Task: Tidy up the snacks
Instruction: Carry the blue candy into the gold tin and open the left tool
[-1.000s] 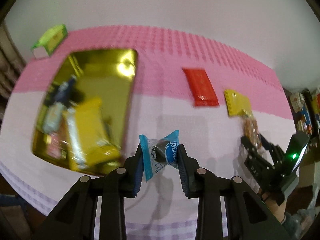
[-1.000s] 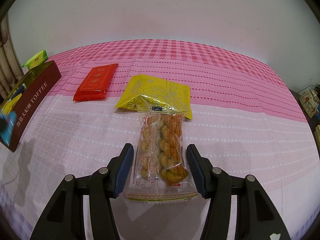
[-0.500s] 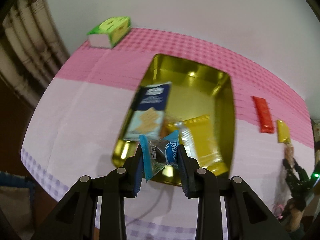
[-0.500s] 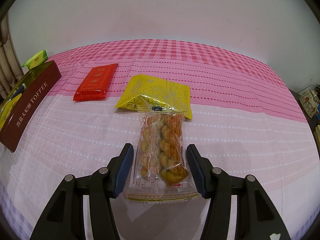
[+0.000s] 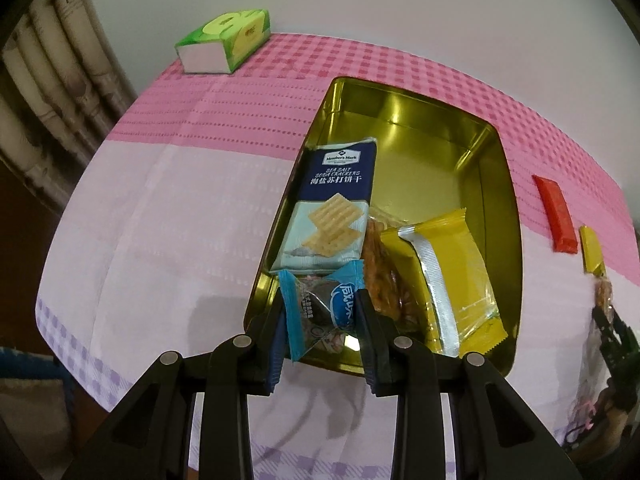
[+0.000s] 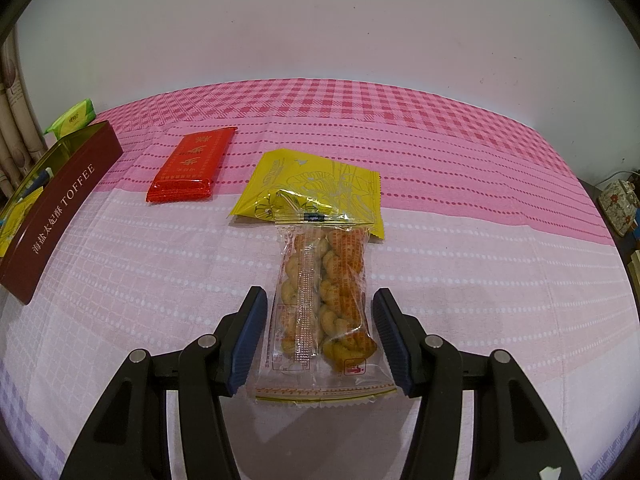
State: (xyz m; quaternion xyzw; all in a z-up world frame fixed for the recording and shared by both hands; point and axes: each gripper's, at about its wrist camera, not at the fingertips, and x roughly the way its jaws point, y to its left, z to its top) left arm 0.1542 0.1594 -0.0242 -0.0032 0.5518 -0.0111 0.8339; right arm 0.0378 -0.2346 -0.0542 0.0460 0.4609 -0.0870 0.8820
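Pink checked cloth covered the bench (image 6: pixel 460 264). One gold tin (image 5: pixel 506 184) held three packets; a red and a yellow one lay outside. Left fingers (image 5: pixel 320 314) gripped one blue candy (image 5: pixel 320 308) over the tin's near rim — released early, it could drop outside. Right fingers (image 6: pixel 320 320) stood open around one twist packet (image 6: pixel 324 304).

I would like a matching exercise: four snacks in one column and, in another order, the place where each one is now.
Things:
1. blue cookie packet
2. soda cracker pack
3. clear twist-snack bag
4. red packet

Places:
A. inside the gold tin
B. on the cloth, between the open right gripper fingers
C. clamped in the left gripper
D. on the cloth, beside the tin

Pairs: 1-C, 2-A, 3-B, 4-D
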